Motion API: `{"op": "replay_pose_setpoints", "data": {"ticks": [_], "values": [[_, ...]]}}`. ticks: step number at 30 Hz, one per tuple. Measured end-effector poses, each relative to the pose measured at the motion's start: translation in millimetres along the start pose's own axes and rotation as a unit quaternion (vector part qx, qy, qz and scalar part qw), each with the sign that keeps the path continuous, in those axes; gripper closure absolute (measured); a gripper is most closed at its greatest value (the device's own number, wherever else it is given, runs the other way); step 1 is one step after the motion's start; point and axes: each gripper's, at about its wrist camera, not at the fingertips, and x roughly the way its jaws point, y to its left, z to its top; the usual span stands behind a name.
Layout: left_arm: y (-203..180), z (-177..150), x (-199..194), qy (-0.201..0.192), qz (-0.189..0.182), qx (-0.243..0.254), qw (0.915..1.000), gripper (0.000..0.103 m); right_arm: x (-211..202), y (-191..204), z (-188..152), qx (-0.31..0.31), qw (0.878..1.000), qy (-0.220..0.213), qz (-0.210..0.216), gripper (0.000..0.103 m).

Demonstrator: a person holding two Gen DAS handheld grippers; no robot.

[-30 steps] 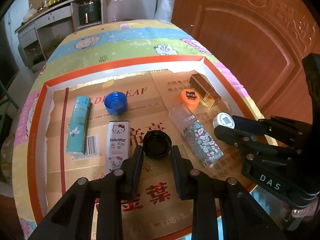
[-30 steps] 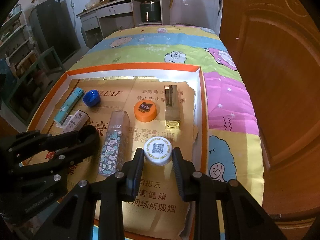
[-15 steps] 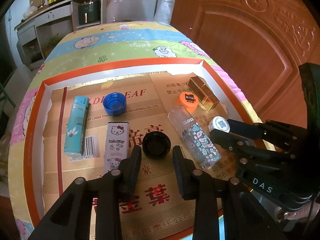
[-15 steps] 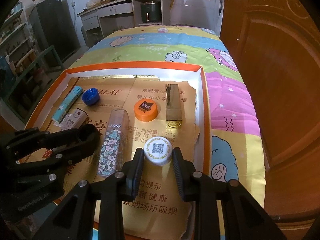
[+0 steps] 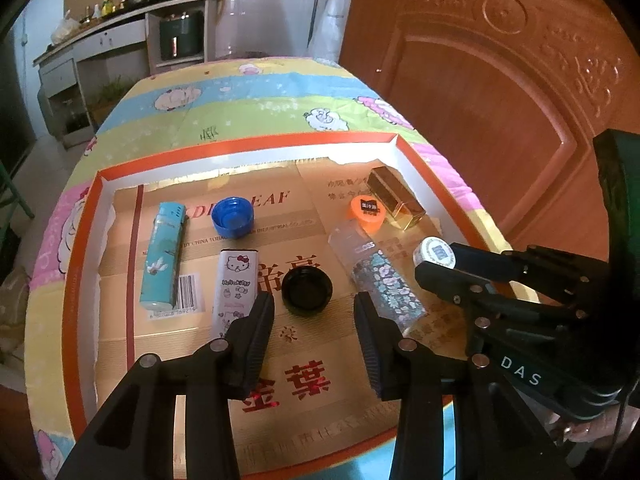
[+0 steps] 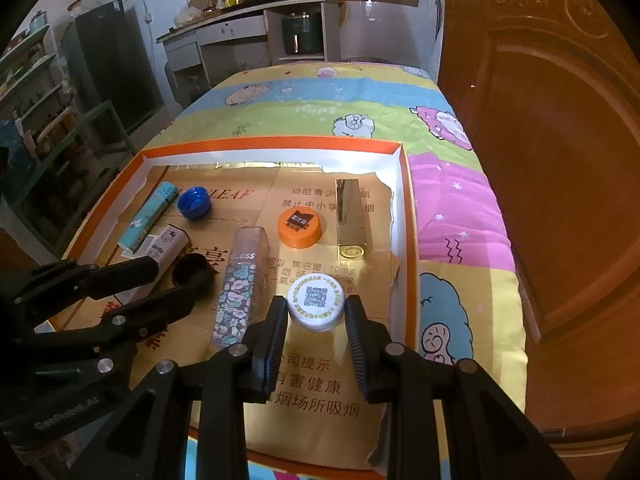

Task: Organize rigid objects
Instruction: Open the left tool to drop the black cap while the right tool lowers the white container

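Grippers: L gripper (image 5: 314, 306) jaws opening, clear of round black plastic cap (image 5: 307, 291), prob. placed; R gripper (image 6: 317, 314) pinches white QR-label cap (image 6: 317, 301), awaiting placement.

Bare cardboard (image 5: 312, 364) lies open near the grippers; ahead, a black cap (image 5: 307, 291), flowered tube (image 5: 384, 284) and pink tin (image 5: 235, 280) crowd closely, possibly touching.

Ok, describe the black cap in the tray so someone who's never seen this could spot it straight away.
Look in the orange-rimmed tray on the cartoon bedspread, near its front middle. The black cap lies there open side up, between the Hello Kitty tin and the floral tube. It's the only black cap; the others are blue, orange and white.
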Motion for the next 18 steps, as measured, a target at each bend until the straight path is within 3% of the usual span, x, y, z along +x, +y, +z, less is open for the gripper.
{"op": "replay_pose_setpoints", "data": {"ticks": [18], "values": [[-7,-10,-36,-0.026,0.007,0.003,0.9996,0.06,-28,9,-13,-0.004,1.0,-0.017,-0.004,0.073]]}}
